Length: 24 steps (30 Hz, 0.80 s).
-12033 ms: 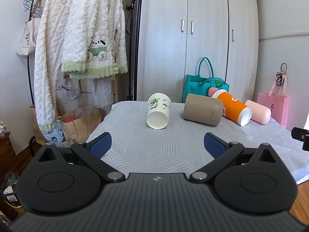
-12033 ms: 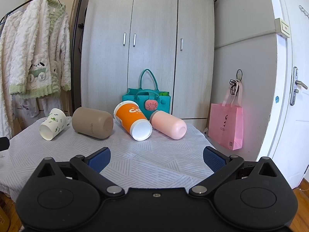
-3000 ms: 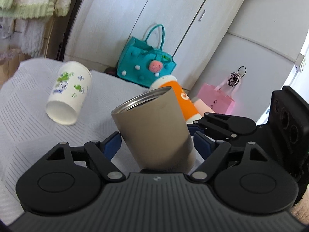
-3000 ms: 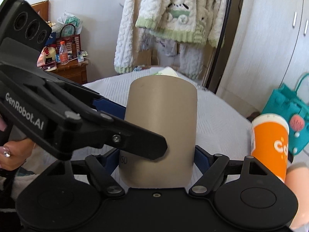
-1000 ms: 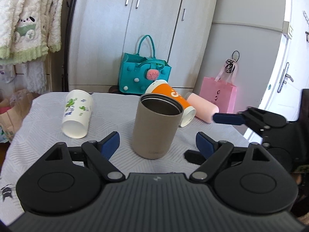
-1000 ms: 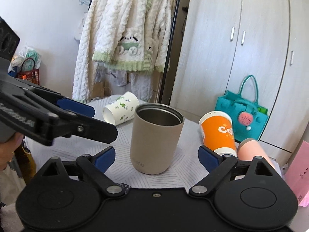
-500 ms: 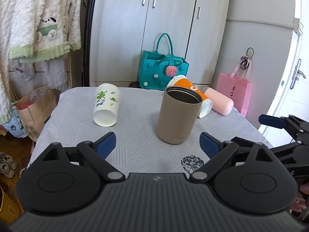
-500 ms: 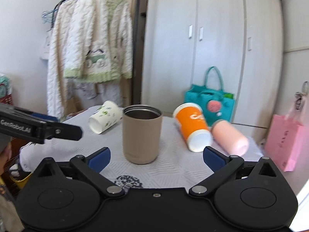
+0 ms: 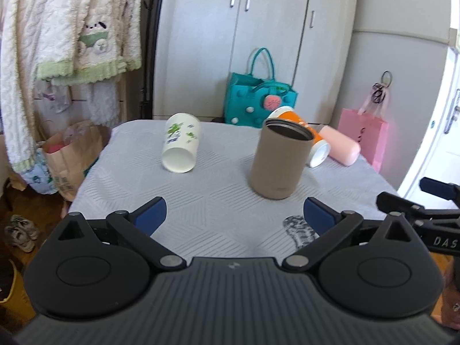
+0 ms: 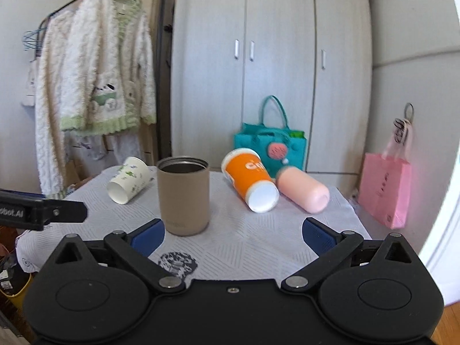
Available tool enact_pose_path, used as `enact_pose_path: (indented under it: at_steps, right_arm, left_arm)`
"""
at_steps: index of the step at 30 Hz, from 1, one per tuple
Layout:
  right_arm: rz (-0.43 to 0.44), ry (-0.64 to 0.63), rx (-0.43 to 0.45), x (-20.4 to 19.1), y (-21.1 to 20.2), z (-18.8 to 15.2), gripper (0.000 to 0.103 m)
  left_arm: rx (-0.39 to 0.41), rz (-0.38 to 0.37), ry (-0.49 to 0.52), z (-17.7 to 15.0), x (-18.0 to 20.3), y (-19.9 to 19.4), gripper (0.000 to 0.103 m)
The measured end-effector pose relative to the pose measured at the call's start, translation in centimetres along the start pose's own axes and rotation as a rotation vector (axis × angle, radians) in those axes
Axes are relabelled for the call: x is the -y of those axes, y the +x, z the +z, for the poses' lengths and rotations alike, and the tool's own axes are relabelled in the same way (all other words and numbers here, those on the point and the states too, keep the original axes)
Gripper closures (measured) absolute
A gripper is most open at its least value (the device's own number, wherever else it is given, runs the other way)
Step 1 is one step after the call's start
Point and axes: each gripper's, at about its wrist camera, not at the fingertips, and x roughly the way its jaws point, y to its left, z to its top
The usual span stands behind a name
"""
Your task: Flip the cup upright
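I see tan cup (image 9: 278, 161) upright, hollow, ahead of my spread left tongs (image 9: 234, 214) | right tongs (image 10: 233, 232) spread | only left view shows shoes (image 9: 21, 231).

We are in a home bedroom: a pale grey wardrobe (image 10: 273, 72) fills the far wall, and on the left a fluffy white-and-green robe (image 10: 97, 86) hangs from a clothes rail. Near it on the floor we see a paper bag (image 9: 72, 155) and worn shoes (image 9: 21, 231). A teal handbag (image 10: 270, 146) stands by the wardrobe, a pink gift bag (image 10: 385, 189) hangs right.
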Motion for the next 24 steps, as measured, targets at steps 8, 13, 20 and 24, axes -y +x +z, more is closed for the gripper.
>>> enact_pose_path:
  at_steps: [8, 13, 20, 24]
  right_arm:
    - [-0.068, 0.026, -0.025, 0.1, 0.4, -0.5, 0.000]
    - [-0.106, 0.015, -0.040, -0.2, 0.7, -0.8, 0.000]
    - [-0.115, 0.027, -0.047, -0.4, 1.2, -1.0, 0.000]
    - [-0.123, 0.025, -0.046, -0.5, 1.3, -1.0, 0.000]
  left_arm:
    - [0.019, 0.061, 0.016, -0.8, -0.2, -0.3, 0.000]
    - [0.028, 0.132, 0.038, -0.9, -0.1, 0.4, 0.000]
    - [0.026, 0.132, 0.061, -1.3, 0.1, 1.3, 0.000]
    - [0.030, 0.116, 0.048, -1.5, -0.1, 1.5, 0.000]
